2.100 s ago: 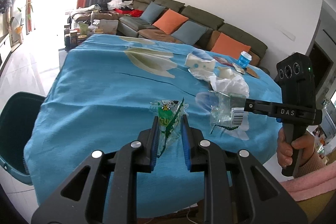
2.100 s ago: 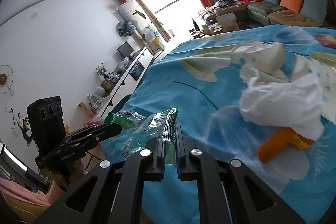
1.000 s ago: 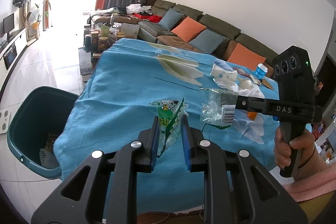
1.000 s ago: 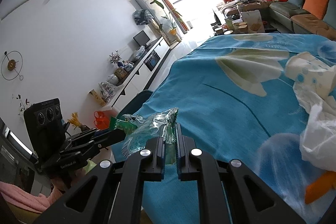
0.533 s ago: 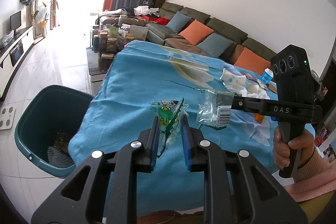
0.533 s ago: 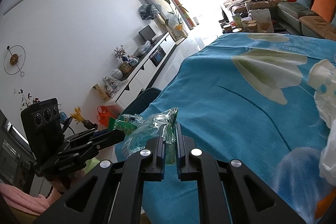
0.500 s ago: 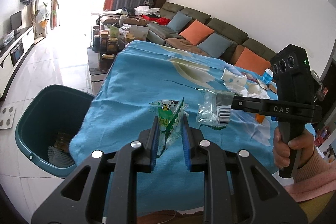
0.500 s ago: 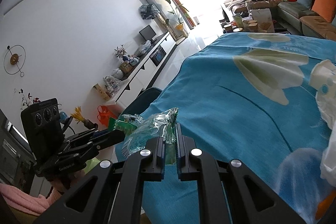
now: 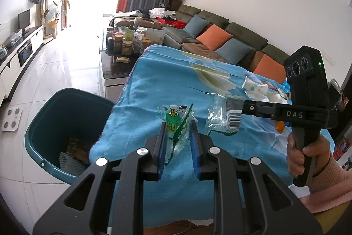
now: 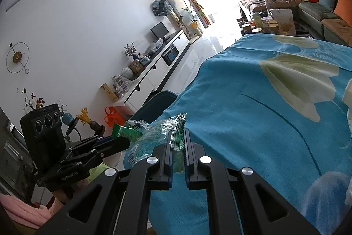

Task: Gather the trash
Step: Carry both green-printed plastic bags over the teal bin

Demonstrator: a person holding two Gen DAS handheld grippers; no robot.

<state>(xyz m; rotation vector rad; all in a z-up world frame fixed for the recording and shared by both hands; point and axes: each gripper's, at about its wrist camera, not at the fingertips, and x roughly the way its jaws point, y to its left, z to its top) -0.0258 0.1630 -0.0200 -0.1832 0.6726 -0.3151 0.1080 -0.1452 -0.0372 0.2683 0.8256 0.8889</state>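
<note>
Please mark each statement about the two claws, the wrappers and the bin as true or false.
1. The left claw holds a green wrapper. True.
2. The right claw is empty. False: it grips a clear wrapper with barcode.
3. The teal bin stands on the floor beside the table. True.
4. The bin has nothing inside. False: some items lie at its bottom.
5. The tablecloth is red. False: it is blue.

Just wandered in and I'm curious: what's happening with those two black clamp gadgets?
A person is clearing litter off the blue flowered tablecloth. The left gripper pinches a green-and-clear snack wrapper; the right gripper pinches a clear plastic wrapper with a barcode. A dark teal bin stands beside the table.
</note>
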